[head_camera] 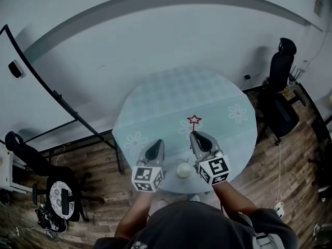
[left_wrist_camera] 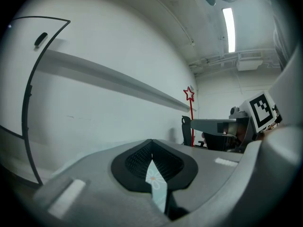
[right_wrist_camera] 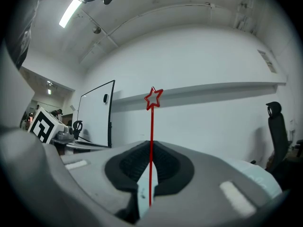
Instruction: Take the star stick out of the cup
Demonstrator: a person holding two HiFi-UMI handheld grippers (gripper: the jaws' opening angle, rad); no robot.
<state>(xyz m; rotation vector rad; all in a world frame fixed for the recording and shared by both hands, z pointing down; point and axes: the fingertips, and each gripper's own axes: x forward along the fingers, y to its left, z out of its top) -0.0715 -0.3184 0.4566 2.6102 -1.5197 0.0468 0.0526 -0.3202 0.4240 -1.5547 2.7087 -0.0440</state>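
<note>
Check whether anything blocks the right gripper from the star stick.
Nothing does. The right gripper is shut on the star stick, whose star stands above the jaws. The cup sits on the table beside that gripper, apart from the stick.

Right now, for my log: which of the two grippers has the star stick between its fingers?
The right gripper: the red star stick stands clamped in its fingers. The left gripper has its fingers shut on nothing.
</note>
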